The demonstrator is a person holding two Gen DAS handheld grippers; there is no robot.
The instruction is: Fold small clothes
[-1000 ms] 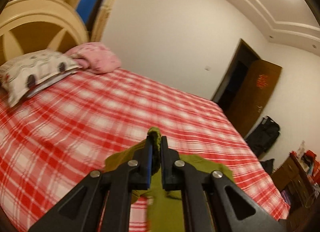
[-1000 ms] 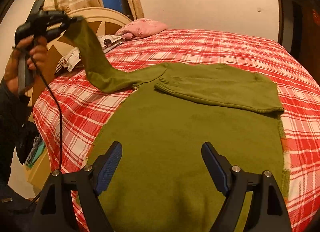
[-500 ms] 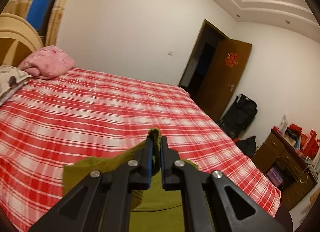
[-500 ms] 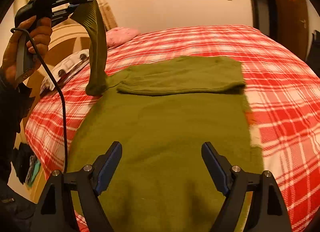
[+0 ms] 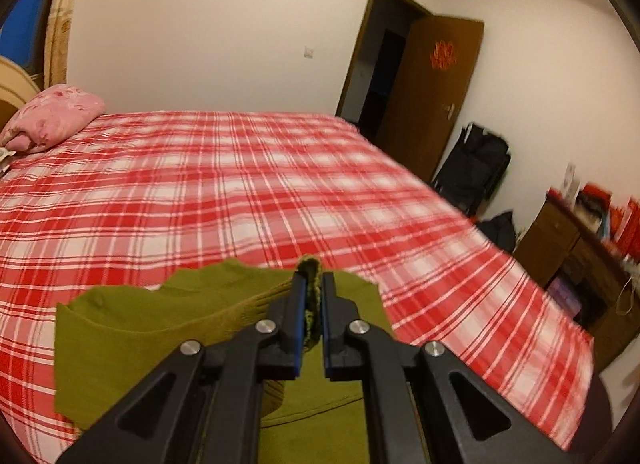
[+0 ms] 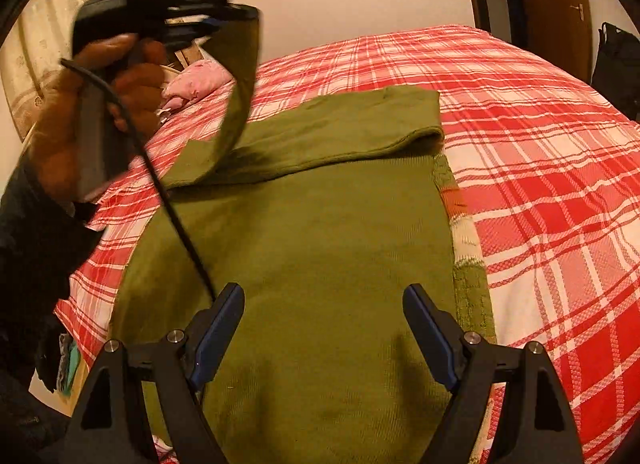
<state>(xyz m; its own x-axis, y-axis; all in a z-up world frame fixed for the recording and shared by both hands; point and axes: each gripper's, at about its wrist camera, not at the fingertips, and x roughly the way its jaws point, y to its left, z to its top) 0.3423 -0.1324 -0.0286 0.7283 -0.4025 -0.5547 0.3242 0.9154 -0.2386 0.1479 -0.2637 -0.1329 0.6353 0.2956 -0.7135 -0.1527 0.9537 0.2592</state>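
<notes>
Right wrist view: the green sweater point(image 6: 312, 248) is seen spread flat on the red plaid bedspread point(image 6: 540, 152), filling the centre and lower part of the frame. One sleeve point(image 6: 344, 128) is already laid across the upper body of the garment, so that fold can be judged done. The second sleeve point(image 6: 240, 96) is pinched at its cuff by the left gripper point(image 6: 224, 18) in the upper left and hangs in a curved band down to the shoulder; it has not yet been laid down. In the left wrist view the cuff point(image 5: 310, 292) is seen clamped between pressed-together fingers. The right gripper point(image 6: 323, 328) is held spread wide above the hem, with nothing between its fingers. Folding the body itself appears to remain.
</notes>
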